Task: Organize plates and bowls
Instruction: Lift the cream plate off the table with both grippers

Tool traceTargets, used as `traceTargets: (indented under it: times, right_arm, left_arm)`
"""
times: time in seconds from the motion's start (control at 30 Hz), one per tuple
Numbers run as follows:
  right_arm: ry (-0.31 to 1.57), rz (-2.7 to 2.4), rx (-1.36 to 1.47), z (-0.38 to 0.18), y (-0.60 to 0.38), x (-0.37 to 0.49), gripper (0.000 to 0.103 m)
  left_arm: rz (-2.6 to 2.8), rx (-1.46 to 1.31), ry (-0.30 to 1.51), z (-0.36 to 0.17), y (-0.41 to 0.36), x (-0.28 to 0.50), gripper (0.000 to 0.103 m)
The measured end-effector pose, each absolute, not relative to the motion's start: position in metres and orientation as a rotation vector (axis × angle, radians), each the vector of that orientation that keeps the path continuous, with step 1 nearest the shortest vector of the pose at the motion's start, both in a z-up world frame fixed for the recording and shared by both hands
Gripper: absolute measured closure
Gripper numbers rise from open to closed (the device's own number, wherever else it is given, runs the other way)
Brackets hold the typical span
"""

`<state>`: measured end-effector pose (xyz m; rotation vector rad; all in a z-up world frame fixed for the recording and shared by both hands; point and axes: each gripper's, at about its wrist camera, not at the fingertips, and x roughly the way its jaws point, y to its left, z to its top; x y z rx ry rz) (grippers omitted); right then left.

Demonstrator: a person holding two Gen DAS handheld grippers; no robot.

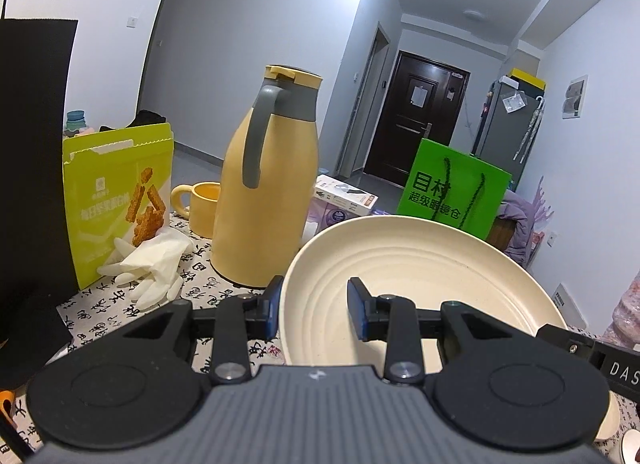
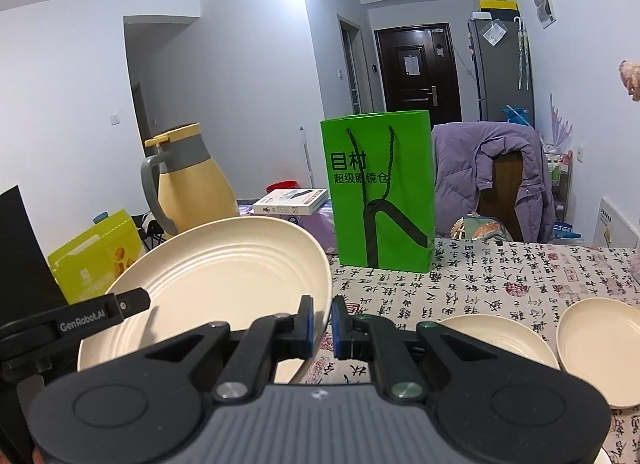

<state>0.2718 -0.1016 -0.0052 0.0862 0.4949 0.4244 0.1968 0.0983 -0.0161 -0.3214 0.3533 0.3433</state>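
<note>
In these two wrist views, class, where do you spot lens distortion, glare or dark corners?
Left wrist view: walls bow outward, corners darken, and a ceiling glare sits above the yellow thermos jug. Right wrist view: the same bowing, a bright ceiling patch, and the large cream ribbed plate looks stretched, while the green paper bag stays sharp.

Black linkage arms, blue-padded fingers (image 2: 306,322), silver screws — grey ribbed housing

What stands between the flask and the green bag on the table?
In the right wrist view, a white box on purple packs lies between the flask and the green bag.
</note>
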Motion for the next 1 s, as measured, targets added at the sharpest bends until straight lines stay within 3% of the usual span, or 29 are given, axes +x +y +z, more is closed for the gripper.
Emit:
traceTargets:
  times: [1.0]
  right_arm:
    - [0.465, 0.358, 0.113, 0.012, -0.16, 0.176, 0.094]
  left_arm:
    - [0.293, -0.243, 0.323, 0.005, 0.035, 0.12, 0.07]
